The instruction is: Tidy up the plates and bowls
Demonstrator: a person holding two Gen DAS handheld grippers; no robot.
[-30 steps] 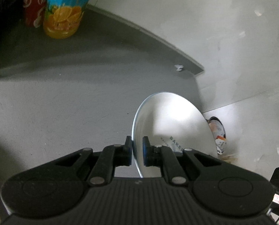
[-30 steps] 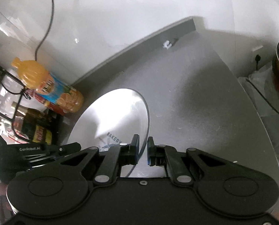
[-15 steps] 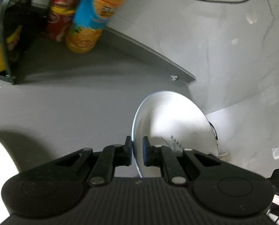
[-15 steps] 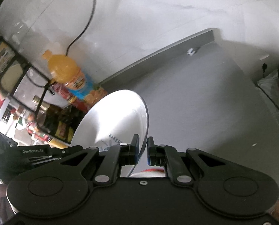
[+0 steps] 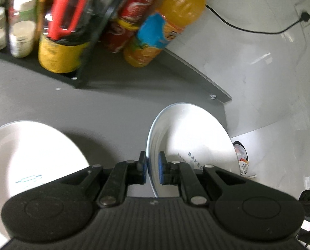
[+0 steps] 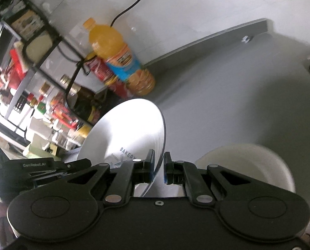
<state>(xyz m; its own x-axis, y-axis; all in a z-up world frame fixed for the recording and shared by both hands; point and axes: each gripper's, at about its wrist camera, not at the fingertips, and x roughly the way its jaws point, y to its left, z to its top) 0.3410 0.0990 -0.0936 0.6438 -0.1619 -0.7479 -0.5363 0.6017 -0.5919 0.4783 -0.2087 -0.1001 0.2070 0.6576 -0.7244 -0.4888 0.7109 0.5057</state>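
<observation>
Left wrist view shows both my grippers (image 5: 152, 171) (image 6: 159, 171) pinching one plate (image 5: 196, 139), which I should lower level beside the orange bottle (image 5: 165, 27).

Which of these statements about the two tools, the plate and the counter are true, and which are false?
1. Both the left tool and the right tool pinch the rim of one white plate. True.
2. The plate lies flat on the grey counter. False: it is held on edge.
3. The orange juice bottle lies on its side. False: it stands upright.
4. A black cable runs to a wall socket. True.
</observation>
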